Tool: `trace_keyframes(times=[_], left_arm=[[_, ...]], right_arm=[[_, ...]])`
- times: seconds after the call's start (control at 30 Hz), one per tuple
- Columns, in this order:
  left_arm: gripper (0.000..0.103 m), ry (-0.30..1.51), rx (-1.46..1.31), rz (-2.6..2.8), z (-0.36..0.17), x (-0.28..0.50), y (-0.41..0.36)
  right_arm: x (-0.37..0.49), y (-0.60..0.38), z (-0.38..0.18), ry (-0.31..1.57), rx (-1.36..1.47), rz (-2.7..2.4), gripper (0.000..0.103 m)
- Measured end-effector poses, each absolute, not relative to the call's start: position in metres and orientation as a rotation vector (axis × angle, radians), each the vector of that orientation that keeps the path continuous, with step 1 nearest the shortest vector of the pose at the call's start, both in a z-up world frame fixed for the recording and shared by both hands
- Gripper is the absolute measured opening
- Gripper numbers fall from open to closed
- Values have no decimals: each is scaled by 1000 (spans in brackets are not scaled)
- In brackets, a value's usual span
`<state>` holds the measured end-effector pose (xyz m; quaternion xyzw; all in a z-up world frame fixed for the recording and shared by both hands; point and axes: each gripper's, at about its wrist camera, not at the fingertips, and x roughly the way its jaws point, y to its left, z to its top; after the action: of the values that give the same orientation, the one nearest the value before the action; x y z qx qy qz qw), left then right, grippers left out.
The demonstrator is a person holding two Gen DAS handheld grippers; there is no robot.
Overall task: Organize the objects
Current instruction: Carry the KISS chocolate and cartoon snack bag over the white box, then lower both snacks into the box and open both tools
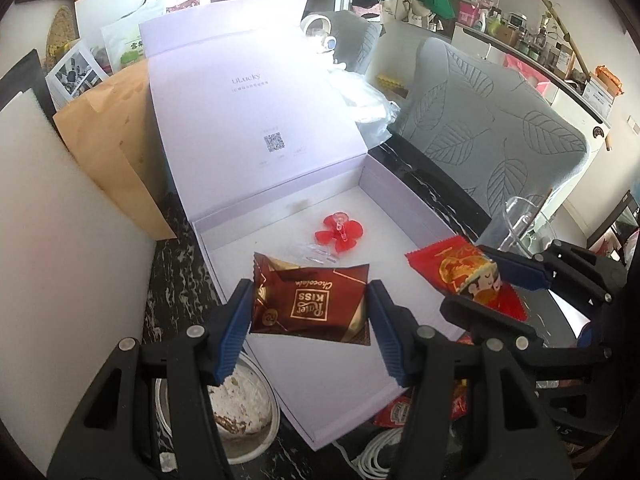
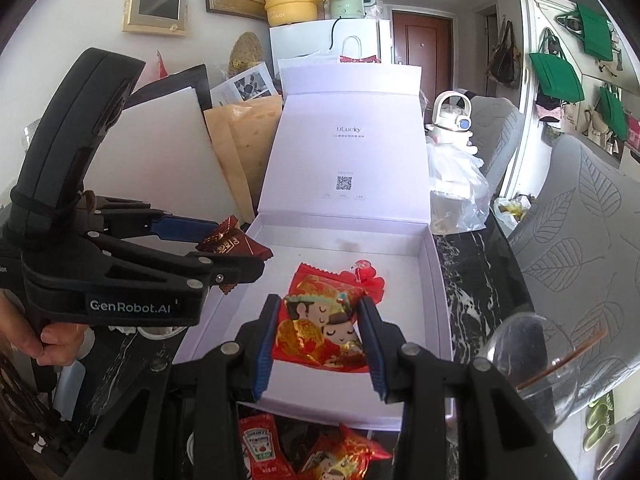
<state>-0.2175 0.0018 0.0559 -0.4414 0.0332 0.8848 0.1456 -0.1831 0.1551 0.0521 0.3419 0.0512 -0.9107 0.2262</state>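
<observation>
Box [image 1: 404,216] lay open on the table as the left gripper [image 1: 308,320] pinched a chocolate [image 1: 308,300] and the right gripper [image 2: 320,340] a red packet [image 2: 320,324] above it; releasing both inside appeared next.

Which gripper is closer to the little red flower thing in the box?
Hard to call, maybe the right. The right gripper, holding the red packet, hangs just in front of the red flower. The left gripper, holding the chocolate packet, is in front too, slightly left.
</observation>
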Motion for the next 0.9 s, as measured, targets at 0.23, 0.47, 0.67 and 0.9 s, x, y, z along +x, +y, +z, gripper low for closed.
trace_keyframes(times=[0.23, 0.47, 0.67, 0.9], left_arm=[[56, 72, -1327, 2553, 36, -254, -8], [56, 106, -1312, 2565, 28, -277, -10], [56, 169, -1336, 2582, 18, -294, -8], [56, 210, -1386, 2590, 4, -303, -8]], right_arm=[[-221, 144, 43, 182, 966, -2503, 39], [-250, 138, 32, 182, 991, -2498, 39], [-267, 135, 25, 194, 1030, -2513, 39], [-287, 136, 9, 192, 1126, -2526, 39]])
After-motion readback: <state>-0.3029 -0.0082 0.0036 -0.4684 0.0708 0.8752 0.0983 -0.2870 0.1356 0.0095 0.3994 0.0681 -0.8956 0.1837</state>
